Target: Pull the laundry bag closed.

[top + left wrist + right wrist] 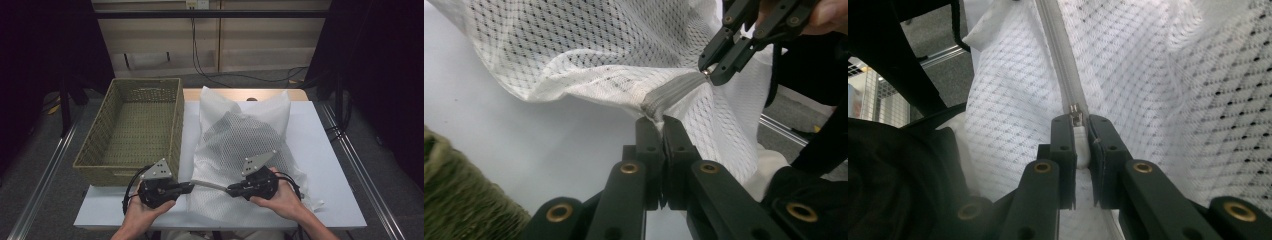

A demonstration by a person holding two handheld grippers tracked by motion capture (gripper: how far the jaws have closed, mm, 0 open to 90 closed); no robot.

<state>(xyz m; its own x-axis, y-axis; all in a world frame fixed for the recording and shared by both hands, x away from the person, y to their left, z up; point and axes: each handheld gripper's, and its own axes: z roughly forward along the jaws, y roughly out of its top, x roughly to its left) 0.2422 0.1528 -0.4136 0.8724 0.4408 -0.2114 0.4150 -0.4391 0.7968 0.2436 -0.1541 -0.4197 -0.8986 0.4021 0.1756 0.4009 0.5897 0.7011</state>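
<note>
White mesh laundry bag (240, 145): lies on the table (330, 165), beside wicker basket (135, 125). Left claw (189, 186) clamped on the zipper end, anchoring it taut; right claw (231, 189) clamped on the zipper pull (1076, 118), apparently for sliding.

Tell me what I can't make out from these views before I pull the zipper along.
- What is inside the mesh laundry bag: high view, a dark shape behind the netting, too veiled to identify.
- Zipper pull: right gripper view, mostly covered by the right tongs.
- Zipper end at the left tongs: left gripper view, bunched tape hides it.
- Near inside wall of the wicker basket: high view, blocked by its rim.
</note>
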